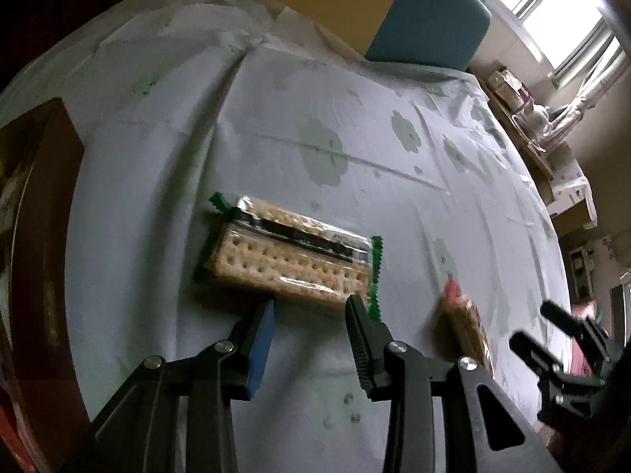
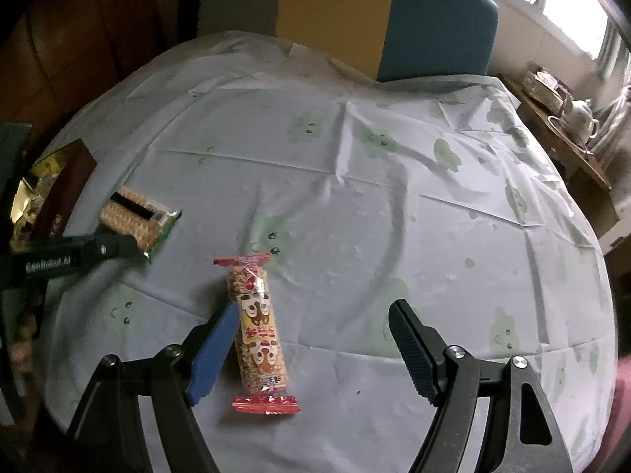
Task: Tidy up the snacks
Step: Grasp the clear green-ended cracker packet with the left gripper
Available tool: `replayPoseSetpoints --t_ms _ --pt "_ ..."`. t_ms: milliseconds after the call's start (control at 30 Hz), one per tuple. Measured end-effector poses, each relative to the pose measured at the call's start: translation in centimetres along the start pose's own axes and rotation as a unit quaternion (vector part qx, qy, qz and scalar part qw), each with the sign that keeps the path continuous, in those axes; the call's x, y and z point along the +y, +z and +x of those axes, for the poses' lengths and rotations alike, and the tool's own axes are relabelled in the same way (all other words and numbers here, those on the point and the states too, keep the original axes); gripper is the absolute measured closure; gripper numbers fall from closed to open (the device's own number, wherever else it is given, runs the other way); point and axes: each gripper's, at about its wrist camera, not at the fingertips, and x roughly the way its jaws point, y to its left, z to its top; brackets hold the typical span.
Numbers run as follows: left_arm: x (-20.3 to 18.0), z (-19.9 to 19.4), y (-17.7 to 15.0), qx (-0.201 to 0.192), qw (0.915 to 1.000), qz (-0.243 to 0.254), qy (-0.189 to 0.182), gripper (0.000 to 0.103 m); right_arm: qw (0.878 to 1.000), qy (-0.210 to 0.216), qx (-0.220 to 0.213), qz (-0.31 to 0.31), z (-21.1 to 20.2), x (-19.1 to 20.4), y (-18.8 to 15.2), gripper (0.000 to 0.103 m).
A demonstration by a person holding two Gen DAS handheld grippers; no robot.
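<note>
Round table under a pale tablecloth (image 2: 394,213) printed with faint green shapes, creased in several places.

Left gripper (image 1: 311,307): jaws parted wide, nothing between them, tips just short of the near long edge of the cracker pack (image 1: 288,256). The pack lies flat on the cloth, clear wrapper with green crimped ends and a dark band along its top. In the right wrist view the same cracker pack (image 2: 138,220) sits at the left side of the table, the left gripper's dark finger reaching it from the left; whether finger and pack touch cannot be told.

Right gripper (image 2: 315,315): jaws spread wide, holding nothing. The puffed-grain bar (image 2: 258,335), clear wrapper with red crimped ends and cartoon faces, lies flat between the fingers, close against the blue-padded finger (image 2: 213,351) and well apart from the black ribbed one. In the left wrist view the bar (image 1: 467,327) shows edge-on at the right, near the right gripper (image 1: 544,327).

A brown box (image 2: 59,189) with glossy packets in it sits at the table's left edge, just beside the cracker pack. Beyond the far edge stands a chair back (image 2: 355,15) in yellow and teal. A white teapot (image 2: 581,118) rests on a side shelf at right
</note>
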Motion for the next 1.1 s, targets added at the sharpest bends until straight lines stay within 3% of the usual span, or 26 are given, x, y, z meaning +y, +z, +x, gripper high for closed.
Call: replayPoseSetpoints --t_ms 167,333,400,533,700,833,900,967,1033,1100 --pt "-0.1 0.7 1.9 0.003 1.0 -0.004 0.008 0.066 1.0 -0.005 0.009 0.008 0.2 -0.5 0.1 0.024" --pt "-0.6 0.4 3.1 -0.004 0.9996 -0.027 -0.006 0.065 1.0 -0.001 0.004 0.01 0.0 -0.6 0.1 0.024" --pt "-0.5 0.0 3.6 -0.016 0.9991 -0.038 0.013 0.056 1.0 0.001 0.003 0.013 -0.1 -0.7 0.1 0.023" --pt "-0.9 1.3 5.5 -0.003 0.9987 -0.047 0.019 0.054 1.0 0.009 0.012 0.012 0.2 -0.6 0.1 0.022" --pt "-3.7 3.1 7.7 -0.005 0.9986 -0.013 0.05 0.054 1.0 0.012 0.005 0.01 -0.3 -0.4 0.2 0.022" --pt "-6.1 4.2 8.2 -0.005 0.9946 0.057 0.087 0.053 1.0 0.016 0.003 0.024 -0.3 -0.9 0.3 0.022" --pt "-7.3 5.0 7.8 -0.012 0.9876 0.099 0.122 0.041 1.0 0.016 0.003 0.027 -0.4 -1.1 0.3 0.022" --pt "-7.8 6.0 6.9 0.002 0.983 0.124 0.136 0.037 0.999 0.017 0.004 0.028 -0.4 -1.2 0.3 0.022" --pt "-7.7 6.7 5.8 0.01 0.9822 0.131 0.134 0.036 0.999 0.014 0.007 0.028 -0.1 -1.2 0.4 0.022" --pt "-7.4 6.1 4.7 -0.016 0.9805 0.143 0.133 0.044 1.0 0.012 0.01 0.027 0.0 -1.2 0.4 0.022"
